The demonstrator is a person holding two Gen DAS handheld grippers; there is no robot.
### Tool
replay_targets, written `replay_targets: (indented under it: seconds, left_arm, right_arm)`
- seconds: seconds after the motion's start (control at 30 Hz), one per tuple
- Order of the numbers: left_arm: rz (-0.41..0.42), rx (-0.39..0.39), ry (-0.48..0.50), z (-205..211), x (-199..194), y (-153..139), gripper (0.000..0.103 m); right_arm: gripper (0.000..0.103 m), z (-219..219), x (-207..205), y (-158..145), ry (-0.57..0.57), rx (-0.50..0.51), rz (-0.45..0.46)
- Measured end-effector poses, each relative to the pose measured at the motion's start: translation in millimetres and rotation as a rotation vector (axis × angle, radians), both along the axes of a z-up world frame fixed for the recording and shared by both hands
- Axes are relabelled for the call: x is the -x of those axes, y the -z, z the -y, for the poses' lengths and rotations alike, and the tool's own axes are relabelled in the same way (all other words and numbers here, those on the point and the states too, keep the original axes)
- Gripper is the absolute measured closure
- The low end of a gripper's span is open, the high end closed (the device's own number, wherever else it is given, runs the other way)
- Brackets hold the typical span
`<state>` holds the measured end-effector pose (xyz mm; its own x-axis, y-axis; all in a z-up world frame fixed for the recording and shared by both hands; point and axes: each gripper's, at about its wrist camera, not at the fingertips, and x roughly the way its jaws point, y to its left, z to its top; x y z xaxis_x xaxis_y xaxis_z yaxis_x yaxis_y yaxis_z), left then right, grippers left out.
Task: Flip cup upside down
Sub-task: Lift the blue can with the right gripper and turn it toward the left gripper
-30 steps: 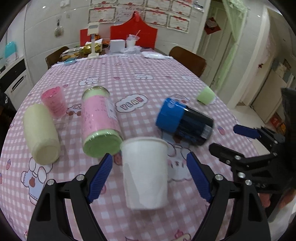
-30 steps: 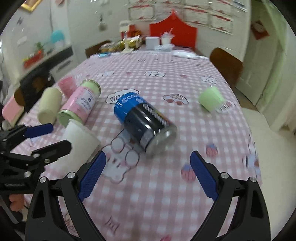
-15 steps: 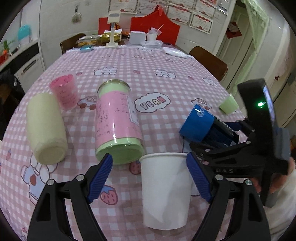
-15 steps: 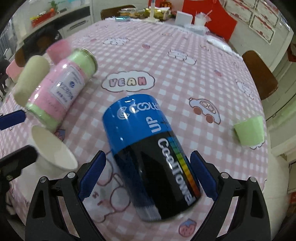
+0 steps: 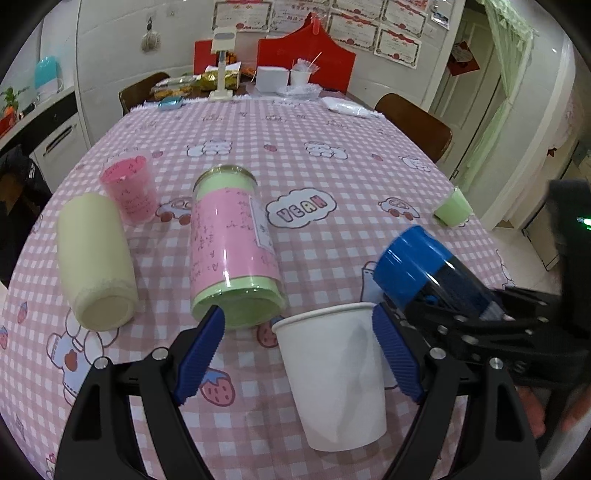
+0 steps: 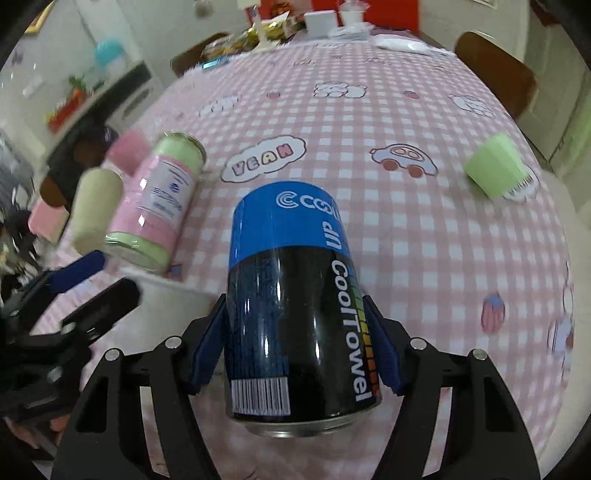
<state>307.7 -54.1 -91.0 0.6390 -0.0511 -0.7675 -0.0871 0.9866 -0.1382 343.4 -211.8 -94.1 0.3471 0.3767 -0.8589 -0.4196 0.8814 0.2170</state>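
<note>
Cup (image 5: 334,373) upright on desk (image 5: 295,155), between spread left gripper (image 5: 295,354) fingers, not gripped; flip not started. Right gripper (image 6: 295,347) clamped on can (image 6: 299,306) at cup's 2 o'clock.

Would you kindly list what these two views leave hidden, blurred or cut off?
- White paper cup: left wrist view shows its outer wall only; contents unseen. In the right wrist view it is motion-blurred behind the left hand-held gripper.
- CoolTowel can: its underside against the tablecloth is hidden by its own body; the right hand-held gripper closes on its sides.
- Wall certificates: text too small.
- Light green cup: opening blurred.
</note>
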Motion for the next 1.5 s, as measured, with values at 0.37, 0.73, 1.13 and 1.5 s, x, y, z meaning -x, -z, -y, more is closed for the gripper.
replay_targets:
  seconds: [0.37,0.73,1.13,1.5]
  left_arm:
    - [0.093,-0.023,0.042,-1,41,-33,0.022]
    - [0.129,-0.048,0.028,-55,122,-39,0.022]
    - [0.060,-0.046,-0.016,-140,155,-9,0.022]
    - [-0.007,-0.008,0.021,-162,146,18,0.022]
  right_arm:
    - [0.038,10,83,-49,0.122,-0.124,0.099]
    - [0.038,-43,158,-47,0.188,-0.154,0.138]
    - [0.037,-115,171,2,0.287,-0.138,0.064]
    - [0.035,-143,174,21,0.289,-0.064,0.057]
